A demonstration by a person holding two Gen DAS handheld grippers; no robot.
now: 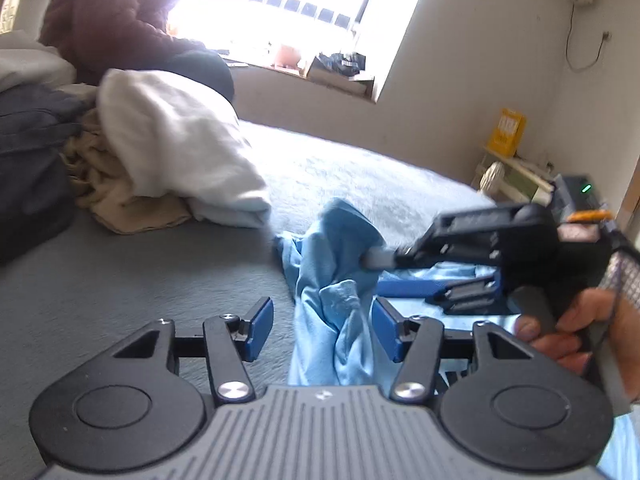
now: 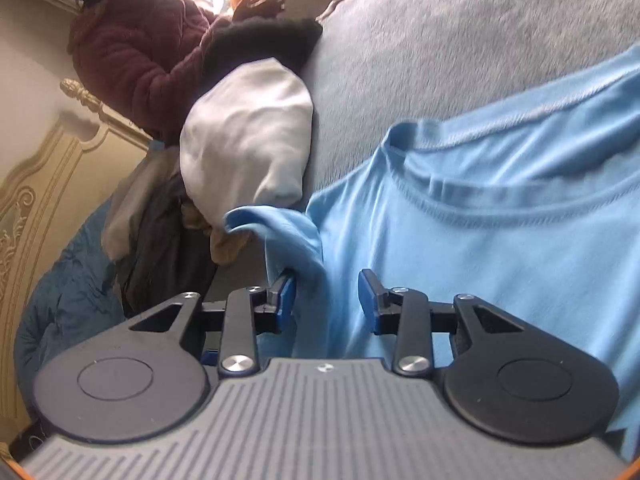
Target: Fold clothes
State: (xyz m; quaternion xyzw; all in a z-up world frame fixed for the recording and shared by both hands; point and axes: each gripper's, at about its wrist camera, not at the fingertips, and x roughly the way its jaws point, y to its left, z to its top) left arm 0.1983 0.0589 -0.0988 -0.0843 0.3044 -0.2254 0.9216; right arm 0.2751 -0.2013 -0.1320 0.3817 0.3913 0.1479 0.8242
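A light blue T-shirt (image 2: 500, 216) lies on the grey bed (image 2: 460, 40), filling the right half of the right wrist view. Its collar (image 2: 432, 176) sits mid-frame and its body runs from there toward the lower right. One bunched sleeve (image 2: 280, 236) rises at lower centre.

The right tool (image 2: 327, 300) stands parted, with shirt cloth between its blue pads, not pinched.

In the left wrist view the left tool (image 1: 322, 326) is likewise released, a crumpled ridge of the shirt (image 1: 336, 304) running up between its pads. A pile of clothes (image 1: 168, 152) sits at the upper left.
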